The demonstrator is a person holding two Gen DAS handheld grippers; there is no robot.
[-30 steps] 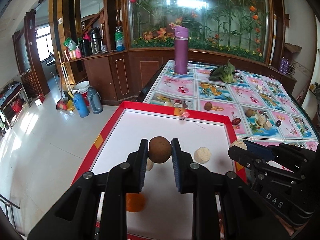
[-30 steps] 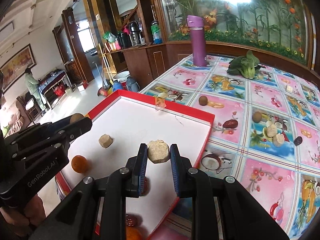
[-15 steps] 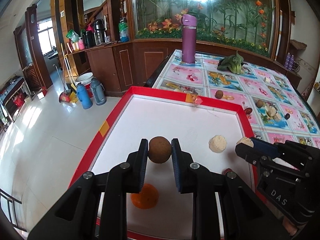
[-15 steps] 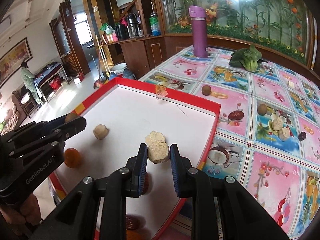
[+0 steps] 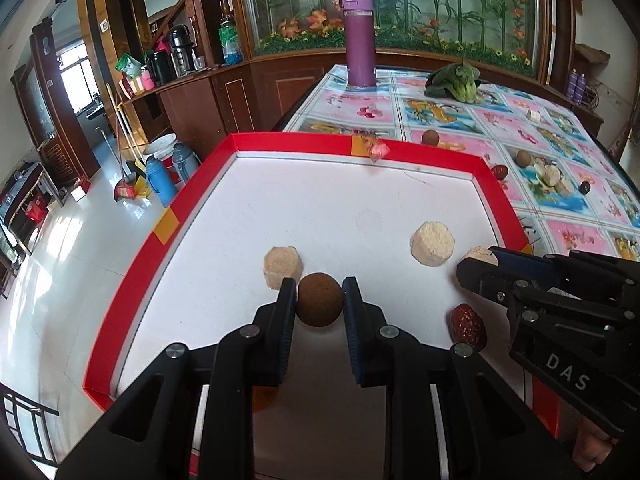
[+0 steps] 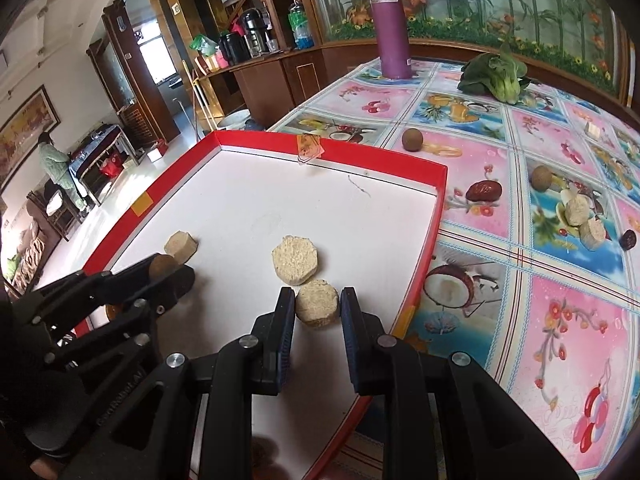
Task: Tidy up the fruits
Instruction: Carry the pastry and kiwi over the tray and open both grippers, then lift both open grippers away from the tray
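Left tongs (image 5: 320, 299), at lower centre of the left wrist view, pinch a round brown fruit (image 5: 320, 299) between both pads, above the white floor of the red-rimmed tray (image 5: 160, 229); a pale faceted piece (image 5: 282, 267) lies just beyond the left pad, another pale piece (image 5: 432, 243) farther right, and a red date (image 5: 469, 326) at lower right. Right tongs (image 6: 317, 305), at lower centre of the right wrist view, grip a pale round slice (image 6: 317, 305), with a larger pale slice (image 6: 295, 265) just beyond it. Further fruits lie on the patterned table (image 6: 560, 340), at right of the frame.
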